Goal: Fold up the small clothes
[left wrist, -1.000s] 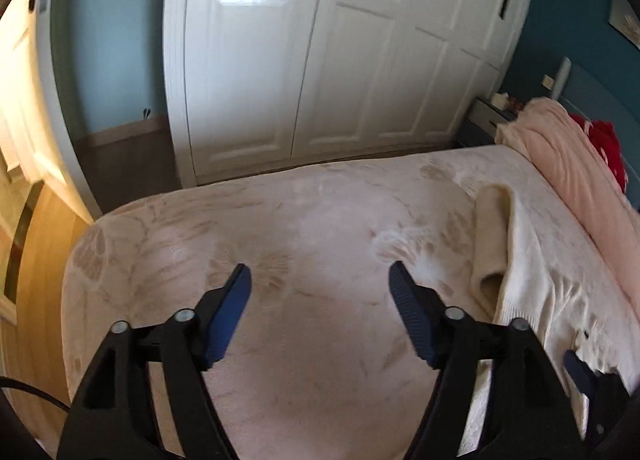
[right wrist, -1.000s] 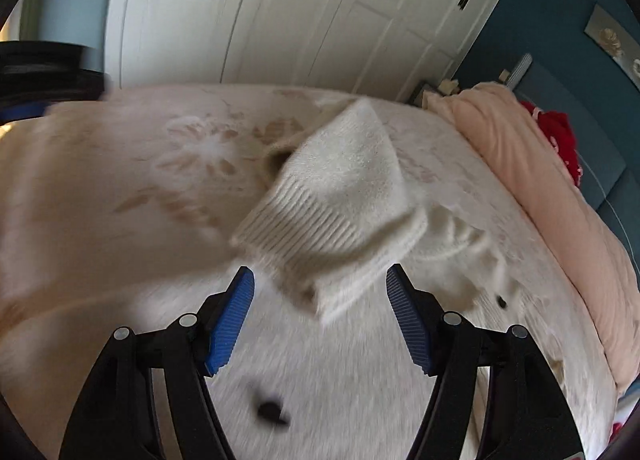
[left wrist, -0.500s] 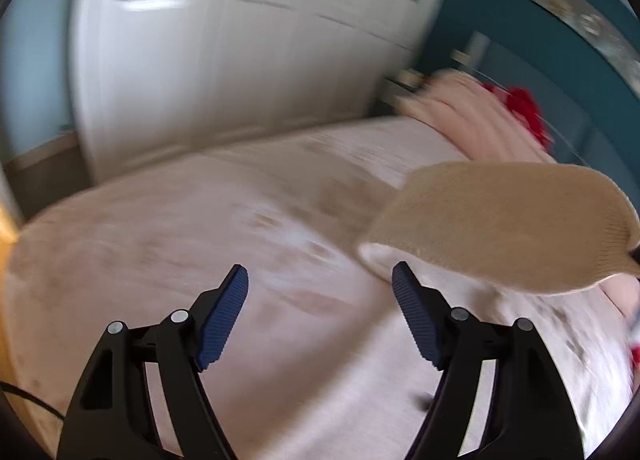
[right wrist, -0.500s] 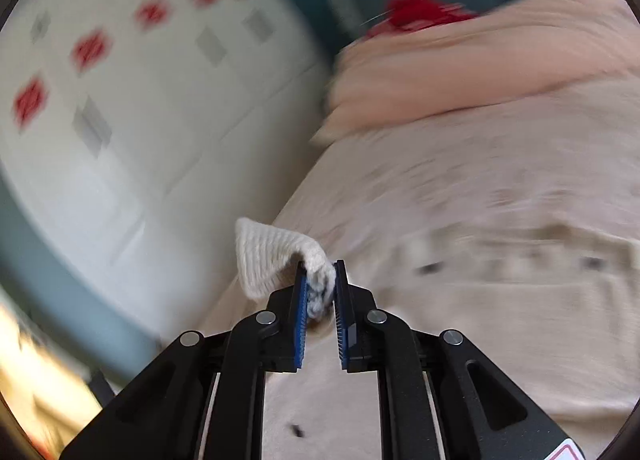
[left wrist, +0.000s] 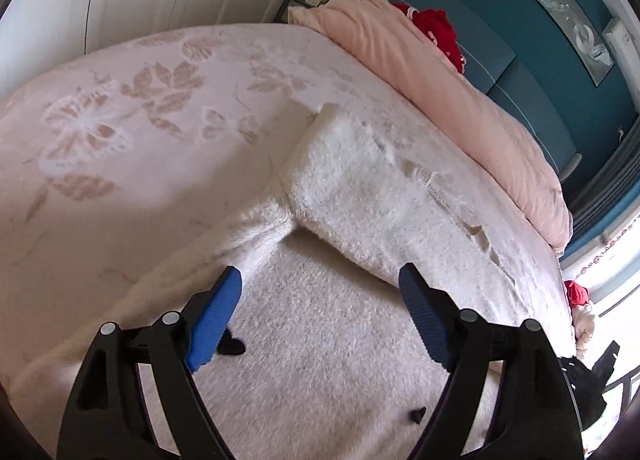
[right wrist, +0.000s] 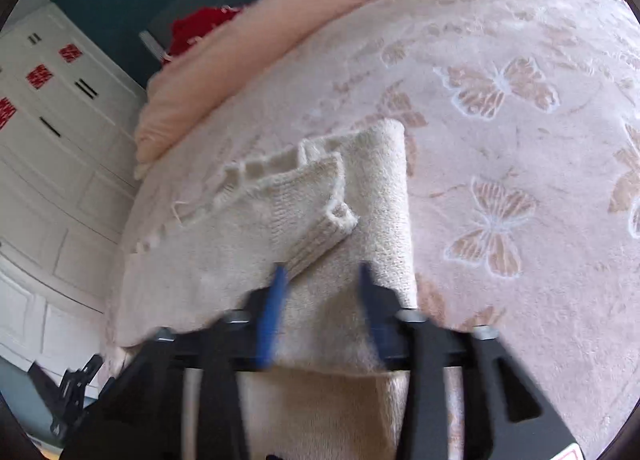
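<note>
Sleeve (right wrist: 320,216) now folded across cream sweater (left wrist: 360,196).

I find nothing I can read in either of my views. The red squares (right wrist: 39,76) on the white wardrobe doors (right wrist: 60,148), far left in my right view, carry some pale marking, but it is too small and soft for me to make out any letters. A red-edged sticker (right wrist: 570,454) sits on the body of my right claw at the very bottom edge of that view; it is cut off and shows no legible characters. The long framed picture (left wrist: 560,0) on the teal wall, far right in my left view, shows only pale shapes, no words.
</note>
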A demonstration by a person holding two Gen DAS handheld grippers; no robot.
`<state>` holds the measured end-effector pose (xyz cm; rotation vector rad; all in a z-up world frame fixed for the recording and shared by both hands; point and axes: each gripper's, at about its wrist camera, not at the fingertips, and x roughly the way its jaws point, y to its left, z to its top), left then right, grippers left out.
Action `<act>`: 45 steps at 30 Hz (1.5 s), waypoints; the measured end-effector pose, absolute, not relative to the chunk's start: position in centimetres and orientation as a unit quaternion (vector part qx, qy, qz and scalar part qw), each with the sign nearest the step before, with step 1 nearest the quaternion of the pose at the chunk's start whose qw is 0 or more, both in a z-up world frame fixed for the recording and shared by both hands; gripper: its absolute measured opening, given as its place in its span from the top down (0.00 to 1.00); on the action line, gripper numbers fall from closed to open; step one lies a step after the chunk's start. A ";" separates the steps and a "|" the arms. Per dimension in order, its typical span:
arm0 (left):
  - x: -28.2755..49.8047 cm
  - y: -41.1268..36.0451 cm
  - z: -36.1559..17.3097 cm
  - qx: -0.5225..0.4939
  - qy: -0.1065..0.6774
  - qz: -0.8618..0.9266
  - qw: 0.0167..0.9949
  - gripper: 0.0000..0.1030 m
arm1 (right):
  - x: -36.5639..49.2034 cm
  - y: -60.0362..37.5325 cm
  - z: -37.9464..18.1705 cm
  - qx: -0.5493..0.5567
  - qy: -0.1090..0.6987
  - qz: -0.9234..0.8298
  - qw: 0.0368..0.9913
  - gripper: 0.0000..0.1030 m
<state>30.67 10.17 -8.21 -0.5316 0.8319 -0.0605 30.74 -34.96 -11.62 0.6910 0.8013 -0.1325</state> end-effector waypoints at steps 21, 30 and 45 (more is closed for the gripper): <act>35.9 13.3 -11.1 -0.286 0.410 0.006 0.866 0.73 | 31.0 -34.0 -13.7 0.335 0.355 -0.070 0.870 0.93; 35.9 12.5 -11.0 -0.266 0.410 0.016 0.872 0.71 | 31.6 -33.8 -14.6 0.287 0.393 -0.075 0.871 0.92; 23.5 15.8 -5.8 -0.195 0.412 -0.002 0.890 0.34 | 10.5 -27.7 -11.7 0.222 0.438 -0.060 0.869 0.58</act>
